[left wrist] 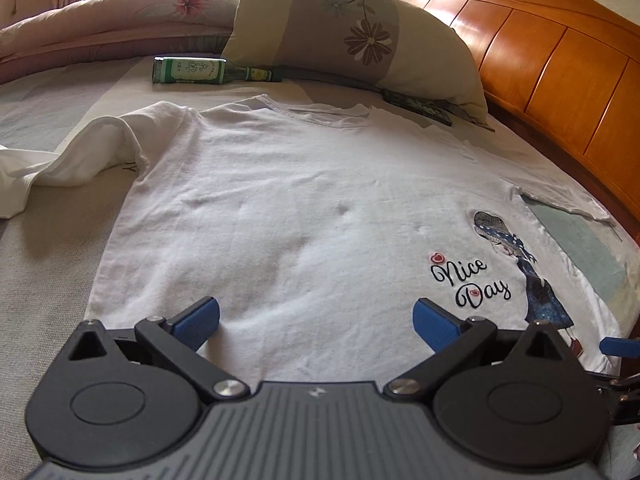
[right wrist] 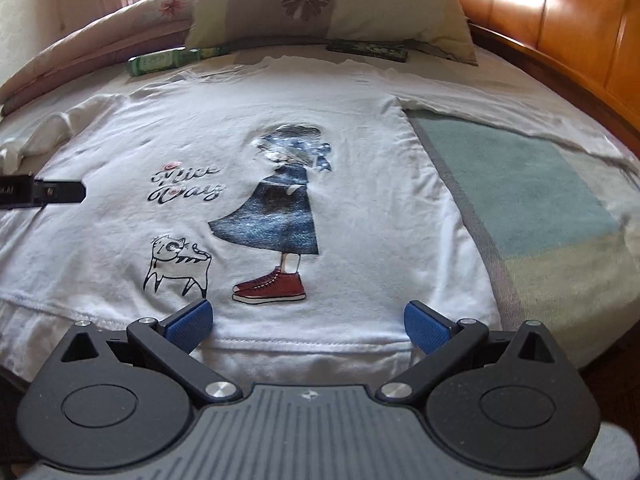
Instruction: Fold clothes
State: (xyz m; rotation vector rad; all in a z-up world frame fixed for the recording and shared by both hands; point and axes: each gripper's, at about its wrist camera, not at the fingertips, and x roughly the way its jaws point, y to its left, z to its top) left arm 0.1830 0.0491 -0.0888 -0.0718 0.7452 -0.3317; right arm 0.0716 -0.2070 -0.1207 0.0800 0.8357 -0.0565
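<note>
While grippers [left wrist: 316, 320] [right wrist: 308, 320] gape, shirt [right wrist: 360, 216] lies flat.

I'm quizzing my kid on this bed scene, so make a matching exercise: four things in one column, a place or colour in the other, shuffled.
Things:
1. green bottle
2. pillow
3. sneaker print
4. headboard

Descriptions:
A. orange wood
B. red, on the white shirt
C. lying on its side by the pillow
D. brown flower pattern

Pairs: 1-C, 2-D, 3-B, 4-A
</note>
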